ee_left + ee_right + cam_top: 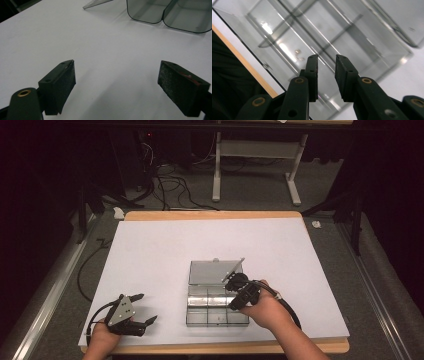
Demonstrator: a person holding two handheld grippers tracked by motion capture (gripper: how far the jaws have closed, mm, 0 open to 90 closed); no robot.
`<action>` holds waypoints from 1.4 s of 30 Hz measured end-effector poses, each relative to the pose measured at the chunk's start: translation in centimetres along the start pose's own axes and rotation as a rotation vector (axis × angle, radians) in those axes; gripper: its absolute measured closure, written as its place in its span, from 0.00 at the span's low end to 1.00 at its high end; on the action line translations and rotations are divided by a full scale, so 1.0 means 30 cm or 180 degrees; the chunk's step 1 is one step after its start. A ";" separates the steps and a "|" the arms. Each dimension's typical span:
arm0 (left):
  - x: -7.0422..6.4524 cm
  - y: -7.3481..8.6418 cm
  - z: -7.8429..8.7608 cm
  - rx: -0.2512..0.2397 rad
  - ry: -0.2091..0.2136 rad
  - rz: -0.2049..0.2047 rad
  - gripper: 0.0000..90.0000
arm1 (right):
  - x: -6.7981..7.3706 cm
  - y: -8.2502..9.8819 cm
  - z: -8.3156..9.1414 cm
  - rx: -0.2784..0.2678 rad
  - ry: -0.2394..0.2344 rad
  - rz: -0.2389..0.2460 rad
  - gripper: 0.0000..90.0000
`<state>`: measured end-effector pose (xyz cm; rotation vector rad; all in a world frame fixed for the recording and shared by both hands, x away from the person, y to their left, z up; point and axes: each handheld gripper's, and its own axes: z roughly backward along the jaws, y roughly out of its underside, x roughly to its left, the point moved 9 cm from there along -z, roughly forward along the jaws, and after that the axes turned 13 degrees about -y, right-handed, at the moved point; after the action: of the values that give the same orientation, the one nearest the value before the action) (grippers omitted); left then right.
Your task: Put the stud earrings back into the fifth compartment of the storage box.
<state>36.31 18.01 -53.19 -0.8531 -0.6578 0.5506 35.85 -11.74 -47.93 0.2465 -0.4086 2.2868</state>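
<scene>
The clear compartment box [217, 306] sits on the table [150, 265] at centre, lid [214, 272] open toward 12 o'clock. Right hand-held gripper [235, 292] hovers over it, jaws slightly apart, empty. Left hand-held gripper [145, 309], at 8 o'clock, gapes wide.

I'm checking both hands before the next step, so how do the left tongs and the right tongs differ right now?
The left tongs stand wide open with bare white table between their pads; the right tongs leave only a narrow gap, nothing between them. The left tongs sit beside the clear compartment box; the right tongs hover over it. Both are black and hand-held.
</scene>
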 end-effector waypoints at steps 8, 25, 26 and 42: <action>-0.003 0.000 0.002 -0.0013 -0.0005 -0.0034 0.17 | -0.074 0.052 0.075 -0.0105 0.0137 -0.0154 0.80; 0.000 -0.001 0.002 -0.0015 -0.0007 0.0007 0.17 | -0.197 0.141 0.129 -0.0193 0.0249 -0.0492 0.76; 0.000 -0.001 0.003 -0.0026 -0.0009 -0.0007 0.17 | -0.201 0.143 0.130 -0.0197 0.0249 -0.0495 0.76; -0.001 -0.001 0.002 -0.0017 -0.0002 0.0000 0.17 | -0.273 0.181 0.106 -0.0194 0.0240 -0.0687 0.75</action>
<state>36.26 18.02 -53.15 -0.8580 -0.6602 0.5492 37.53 -21.90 -48.60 0.1644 -0.3926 2.0620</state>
